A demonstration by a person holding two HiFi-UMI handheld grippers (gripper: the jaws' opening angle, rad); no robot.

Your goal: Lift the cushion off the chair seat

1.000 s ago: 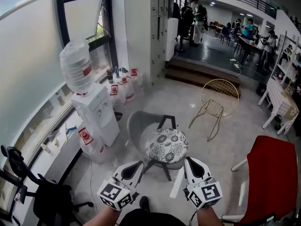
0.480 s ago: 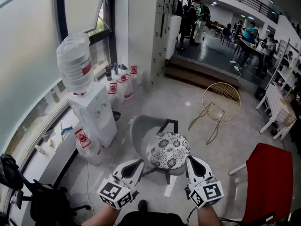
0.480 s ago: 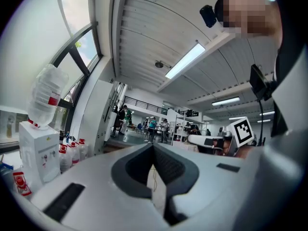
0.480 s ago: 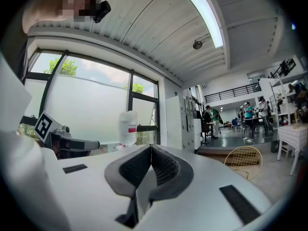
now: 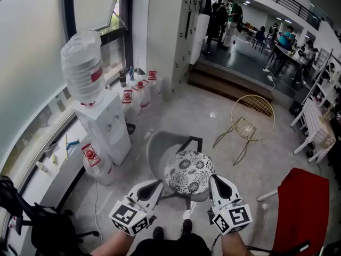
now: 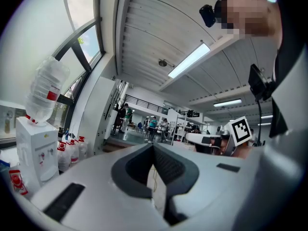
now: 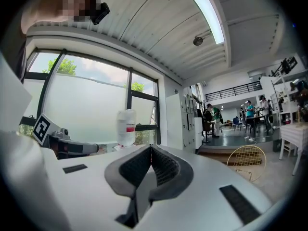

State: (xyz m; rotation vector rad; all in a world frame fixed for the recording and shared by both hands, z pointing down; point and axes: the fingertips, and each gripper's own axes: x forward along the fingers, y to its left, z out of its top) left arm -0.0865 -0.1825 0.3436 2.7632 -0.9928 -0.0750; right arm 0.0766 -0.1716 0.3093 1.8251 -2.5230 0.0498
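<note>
- The left gripper [image 5: 156,186] is clenched. In the left gripper view its two jaws meet at the tips and nothing is between them.
- The right gripper [image 5: 214,180] is clenched too. In the right gripper view its dark ribbed pads [image 7: 164,164] press together at the tip and grip nothing.
- In the head view both grippers point away from the person, side by side and apart from each other.
- The cushion [image 5: 189,172] is round and white with a black flower pattern. It lies flat on the seat of the grey chair [image 5: 160,145].
- In the head view the cushion shows between the two gripper tips, the left tip by its near left edge and the right tip by its near right edge. Whether either tip touches it I cannot tell.
- The grey chair has a rounded shell back and black legs. It stands on a pale marbled floor [image 5: 213,116].
- Left of the chair stands a white water dispenser [image 5: 104,127] with a big clear bottle [image 5: 81,68] upside down on top.
- Red-capped bottles [image 5: 139,97] stand on the floor near the dispenser, below the window [image 5: 96,9].
- Beyond the grey chair to the right stands a gold wire chair [image 5: 252,113]. A red chair [image 5: 301,207] is at the near right.
- Farther off, steps [image 5: 229,84] lead up to a room with people [image 5: 230,9] in it.
</note>
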